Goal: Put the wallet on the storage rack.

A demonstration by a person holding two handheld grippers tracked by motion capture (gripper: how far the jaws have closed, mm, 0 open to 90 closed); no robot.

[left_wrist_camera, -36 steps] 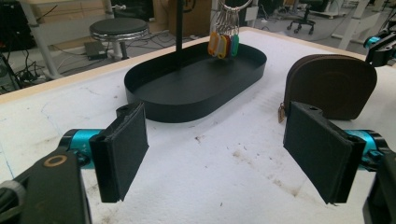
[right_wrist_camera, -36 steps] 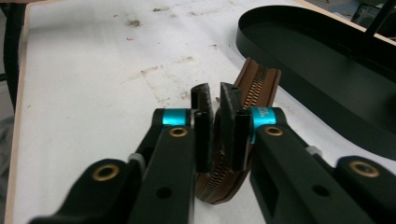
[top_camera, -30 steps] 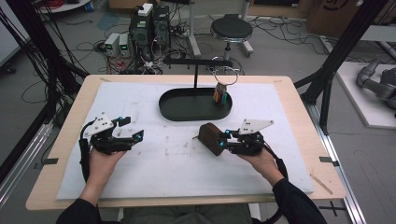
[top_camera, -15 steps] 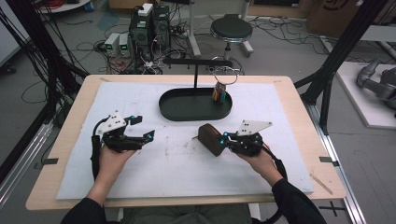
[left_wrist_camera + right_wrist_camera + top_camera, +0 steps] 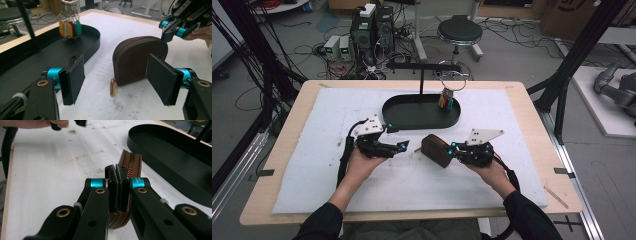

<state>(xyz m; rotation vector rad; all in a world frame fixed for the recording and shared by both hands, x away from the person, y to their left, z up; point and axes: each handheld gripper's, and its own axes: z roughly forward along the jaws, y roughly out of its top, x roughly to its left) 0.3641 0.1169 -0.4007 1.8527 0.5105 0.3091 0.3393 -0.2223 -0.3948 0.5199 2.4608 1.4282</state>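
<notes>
Two grippers on white mat. Right gripper pinched tight on brown pouch (zipper edge up), near black tray. Left gripper gapes wide, pouch just ahead, untouched.

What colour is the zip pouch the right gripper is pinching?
Brown, with a brass-toned zipper. The pouch shows best in the left gripper view; the right gripper holds its edge.

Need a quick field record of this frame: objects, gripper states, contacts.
surface: white mat on a wooden table
pouch: brown zip pouch, on edge on the mat, zip pull hanging at its end
tray: black oval tray behind the pouch
stand: T-bar stand in the tray, ring of coloured key tags hanging from it
left hand-held gripper: open, facing the pouch, not touching
right hand-held gripper: shut on the pouch's zip edge
</notes>
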